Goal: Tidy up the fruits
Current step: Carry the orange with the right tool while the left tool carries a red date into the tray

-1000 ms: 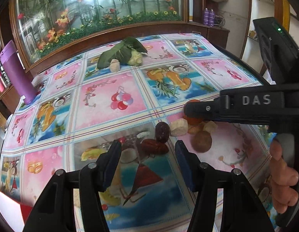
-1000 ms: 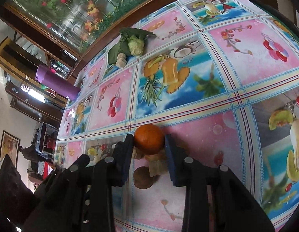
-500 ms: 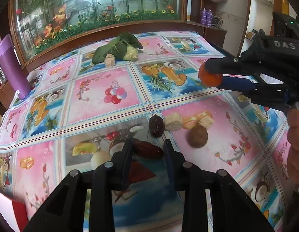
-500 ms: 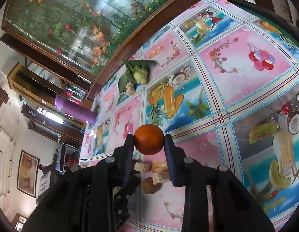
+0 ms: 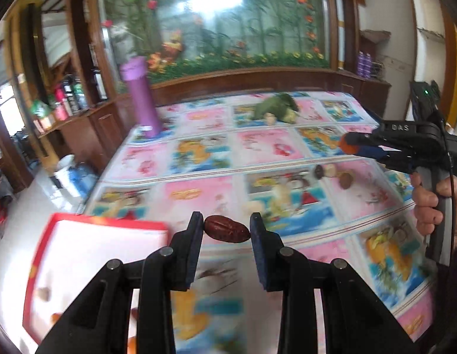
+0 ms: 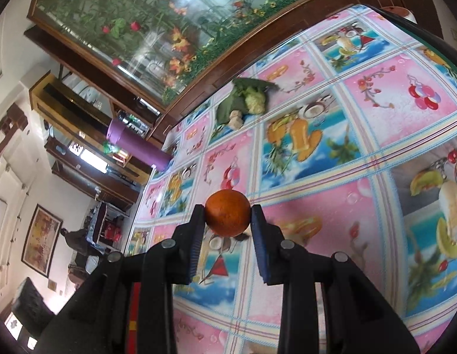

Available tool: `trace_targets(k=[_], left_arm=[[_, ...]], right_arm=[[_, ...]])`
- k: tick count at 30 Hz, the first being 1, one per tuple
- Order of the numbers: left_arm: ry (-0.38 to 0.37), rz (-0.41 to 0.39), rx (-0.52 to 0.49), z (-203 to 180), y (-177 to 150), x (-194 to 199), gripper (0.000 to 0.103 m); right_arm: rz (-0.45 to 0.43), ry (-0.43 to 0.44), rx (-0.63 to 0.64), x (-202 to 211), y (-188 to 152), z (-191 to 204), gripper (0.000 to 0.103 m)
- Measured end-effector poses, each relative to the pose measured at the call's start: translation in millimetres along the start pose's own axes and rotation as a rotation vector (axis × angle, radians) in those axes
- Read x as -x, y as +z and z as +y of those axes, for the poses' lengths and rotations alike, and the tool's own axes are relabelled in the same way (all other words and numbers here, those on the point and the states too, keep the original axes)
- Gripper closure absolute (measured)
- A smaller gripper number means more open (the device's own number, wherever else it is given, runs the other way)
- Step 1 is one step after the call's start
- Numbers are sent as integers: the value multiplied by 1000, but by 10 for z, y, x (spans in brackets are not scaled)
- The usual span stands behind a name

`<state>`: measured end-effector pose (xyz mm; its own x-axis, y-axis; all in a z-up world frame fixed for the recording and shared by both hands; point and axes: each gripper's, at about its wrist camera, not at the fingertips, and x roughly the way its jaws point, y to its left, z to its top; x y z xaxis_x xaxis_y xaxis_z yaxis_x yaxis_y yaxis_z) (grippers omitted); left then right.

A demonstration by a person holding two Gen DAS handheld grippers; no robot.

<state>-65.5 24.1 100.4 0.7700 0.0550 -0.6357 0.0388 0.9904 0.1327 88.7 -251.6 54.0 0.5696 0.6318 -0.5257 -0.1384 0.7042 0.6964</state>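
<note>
Left tool clenched on a dark red date, lifted over the tabletop beside a red-rimmed tray. Right tool clenched on a small orange, also above the tabletop. Farther out: loose fruits, green leafy bundle, purple bottle.

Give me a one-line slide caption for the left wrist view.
Left gripper holds a red date beside the red-rimmed tray.
</note>
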Motion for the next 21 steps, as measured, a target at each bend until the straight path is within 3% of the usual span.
trace_targets(k=[3,8,15,21], left_arm=[[105,-5,39,434,-155,178,71],[193,16,160,1128,-408,273,71],[270,3,277,1811,-599,292,71],[284,36,304,2076,-751,159,71]], right_arm=[[6,53,5,-31,-171,172,70],[85,135,88,-254,-681,784,69],[260,257,213,-741,-1379,1830,69],[337,253,353,-1112,-1763,2556,69]])
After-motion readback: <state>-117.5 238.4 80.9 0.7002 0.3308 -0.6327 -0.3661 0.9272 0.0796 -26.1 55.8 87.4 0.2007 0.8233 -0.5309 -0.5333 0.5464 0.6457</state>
